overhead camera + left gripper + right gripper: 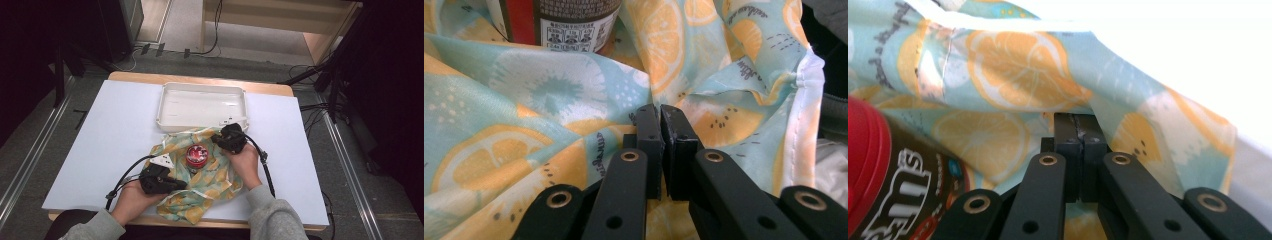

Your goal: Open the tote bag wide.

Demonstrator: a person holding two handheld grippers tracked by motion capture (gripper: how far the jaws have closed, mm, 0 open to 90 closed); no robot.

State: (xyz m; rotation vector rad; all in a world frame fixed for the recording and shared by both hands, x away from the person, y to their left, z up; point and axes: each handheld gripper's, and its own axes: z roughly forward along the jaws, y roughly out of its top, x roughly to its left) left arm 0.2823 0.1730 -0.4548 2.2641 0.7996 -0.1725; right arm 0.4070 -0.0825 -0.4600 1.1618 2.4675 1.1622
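High view: left tongs (176, 185) clamp the near-left part of the lemon-print cloth (215, 192), right tongs (219, 137) clamp its far edge. Between them a red-lidded can (197, 155) stands on the cloth, spread on the counter (120, 135) just before a white tray (202, 87).
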